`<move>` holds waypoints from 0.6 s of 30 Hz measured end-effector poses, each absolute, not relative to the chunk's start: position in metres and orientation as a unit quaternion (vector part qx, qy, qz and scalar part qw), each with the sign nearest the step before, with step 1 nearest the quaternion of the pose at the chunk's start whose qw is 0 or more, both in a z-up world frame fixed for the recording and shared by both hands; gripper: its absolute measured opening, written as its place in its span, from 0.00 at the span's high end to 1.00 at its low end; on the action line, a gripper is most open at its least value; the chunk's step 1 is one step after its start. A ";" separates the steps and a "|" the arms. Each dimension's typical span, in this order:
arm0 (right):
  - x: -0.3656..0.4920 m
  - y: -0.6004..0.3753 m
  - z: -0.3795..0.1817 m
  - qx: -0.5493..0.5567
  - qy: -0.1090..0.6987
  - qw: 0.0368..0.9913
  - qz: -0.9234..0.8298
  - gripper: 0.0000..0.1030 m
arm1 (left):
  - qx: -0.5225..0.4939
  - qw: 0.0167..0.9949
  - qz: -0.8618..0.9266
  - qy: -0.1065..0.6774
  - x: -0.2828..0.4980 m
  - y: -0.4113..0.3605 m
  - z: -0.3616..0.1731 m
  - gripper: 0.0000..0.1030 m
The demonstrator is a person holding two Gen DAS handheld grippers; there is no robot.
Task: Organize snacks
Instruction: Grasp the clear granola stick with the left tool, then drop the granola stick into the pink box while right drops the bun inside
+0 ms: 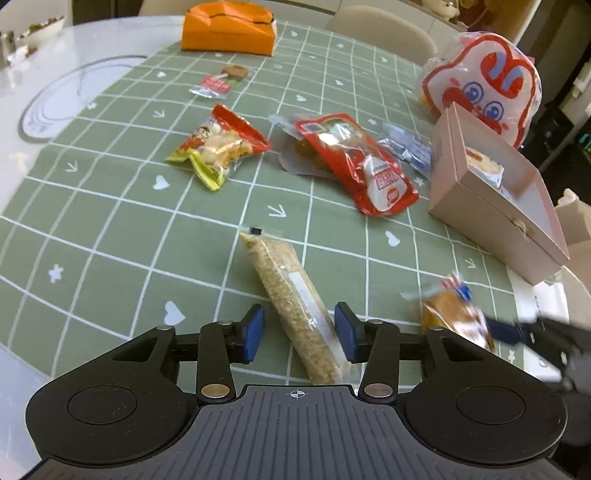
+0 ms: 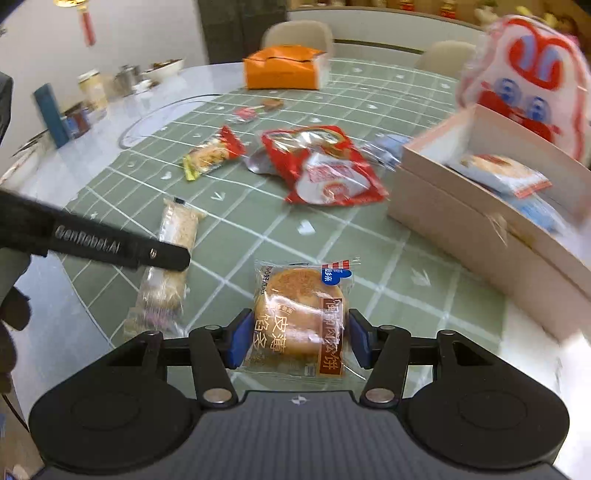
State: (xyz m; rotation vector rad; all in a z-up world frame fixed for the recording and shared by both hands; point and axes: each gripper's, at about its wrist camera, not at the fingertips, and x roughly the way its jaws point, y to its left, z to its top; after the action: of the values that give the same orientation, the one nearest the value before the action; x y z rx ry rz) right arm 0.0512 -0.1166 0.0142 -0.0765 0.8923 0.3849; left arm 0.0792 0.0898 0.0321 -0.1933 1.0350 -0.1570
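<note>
My left gripper [image 1: 300,332] is open, its blue pads on either side of a long clear pack of pale grain bar [image 1: 291,295] lying on the green checked cloth; the right pad is close to the pack, the left one apart. My right gripper [image 2: 297,341] is shut on a wrapped round pastry [image 2: 299,314] and holds it above the cloth; the pastry shows blurred in the left wrist view [image 1: 456,314]. An open pink box [image 2: 480,221] at right holds wrapped snacks [image 2: 502,173]. The box also shows in the left wrist view [image 1: 491,206].
Loose snacks lie mid-table: a red-and-yellow bag [image 1: 218,147], a red pouch [image 1: 358,162], a small red candy [image 1: 214,86]. An orange box [image 1: 229,29] stands far back, a red-and-white cartoon bag [image 1: 487,81] behind the pink box. The left gripper's body [image 2: 92,240] crosses the right wrist view.
</note>
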 end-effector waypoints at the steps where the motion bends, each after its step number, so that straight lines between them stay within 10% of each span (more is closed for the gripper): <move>1: 0.046 -0.118 0.014 -0.024 0.434 0.885 0.169 0.47 | -0.084 0.863 -0.080 0.491 0.082 0.088 0.032 0.55; 18: -0.019 -0.162 0.064 0.025 0.399 0.917 -0.014 0.48 | 0.047 0.844 -0.256 0.468 0.051 0.041 0.027 0.66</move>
State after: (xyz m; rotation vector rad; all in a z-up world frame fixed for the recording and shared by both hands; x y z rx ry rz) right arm -0.0194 -0.1616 0.0643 0.0513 0.8205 -0.0297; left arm 0.0506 0.0410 0.0273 0.0991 0.9882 -0.5409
